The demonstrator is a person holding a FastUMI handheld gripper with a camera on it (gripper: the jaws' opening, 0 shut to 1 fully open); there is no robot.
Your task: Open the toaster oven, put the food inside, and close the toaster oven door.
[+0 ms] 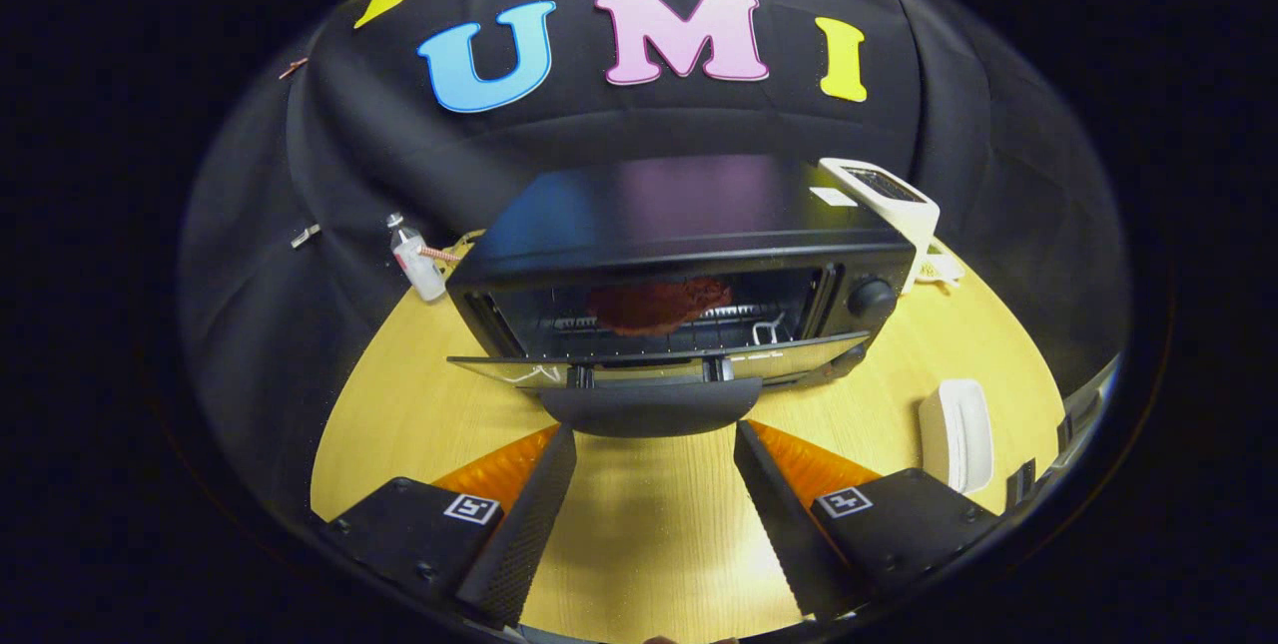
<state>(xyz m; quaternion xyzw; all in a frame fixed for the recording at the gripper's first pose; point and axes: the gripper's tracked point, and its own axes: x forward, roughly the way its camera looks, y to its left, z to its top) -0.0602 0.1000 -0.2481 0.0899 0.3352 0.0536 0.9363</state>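
Note:
A black toaster oven [689, 225] stands on the yellow wooden table [649, 524], just beyond my fingers. Its glass door [659, 364] hangs open and lies nearly flat, and its dark handle [649, 406] points toward me. Inside, a reddish-brown piece of food [659, 305] rests on the wire rack. My gripper [654, 444] is open, with its two black fingers spread apart and nothing between them. The fingertips sit right at the two ends of the door handle, slightly below it.
A small clear bottle with a red label [414, 265] stands left of the oven. A white device [889, 200] stands behind the oven's right corner. A white plate [957, 434] sits on the table to the right of my fingers.

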